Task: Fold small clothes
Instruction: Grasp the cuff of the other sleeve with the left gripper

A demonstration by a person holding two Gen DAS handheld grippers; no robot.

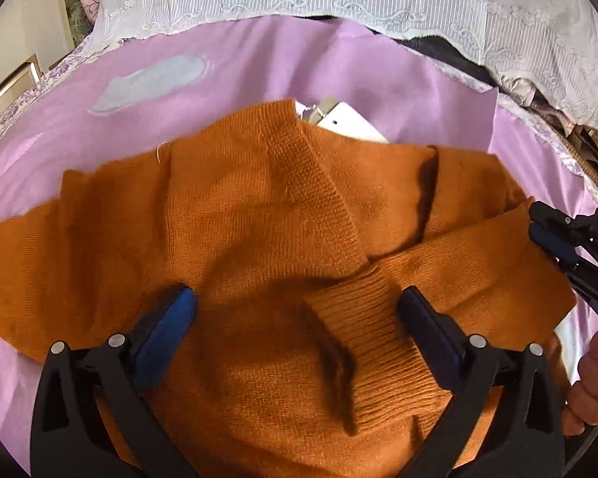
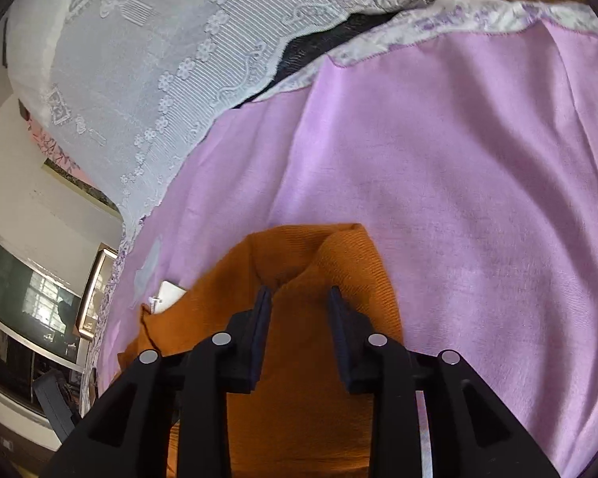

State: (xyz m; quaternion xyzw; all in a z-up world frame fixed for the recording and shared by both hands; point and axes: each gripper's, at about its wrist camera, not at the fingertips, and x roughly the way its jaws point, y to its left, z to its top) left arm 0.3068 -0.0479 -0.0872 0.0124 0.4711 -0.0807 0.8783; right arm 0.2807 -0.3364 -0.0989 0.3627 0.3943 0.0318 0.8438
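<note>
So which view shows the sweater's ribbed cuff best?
The left wrist view: the ribbed cuff lies folded across the orange sweater, between the open fingers of the left gripper. The right wrist view shows only a bunched part of the sweater around the right gripper; no cuff is visible there.

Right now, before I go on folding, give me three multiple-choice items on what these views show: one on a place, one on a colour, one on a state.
1. Where does the white object lie?
A. beyond the sweater's far edge
B. between the fingers
C. on the lace

2. What colour is the sweater?
A. grey
B. burnt orange
C. green

3. How stands the left hand-held gripper?
A. shut on cloth
B. out of view
C. open over the sweater

Key: A, it peeks out past the neckline; B, the knit is orange on the pink sheet; C, its fingers stand wide apart.
</note>
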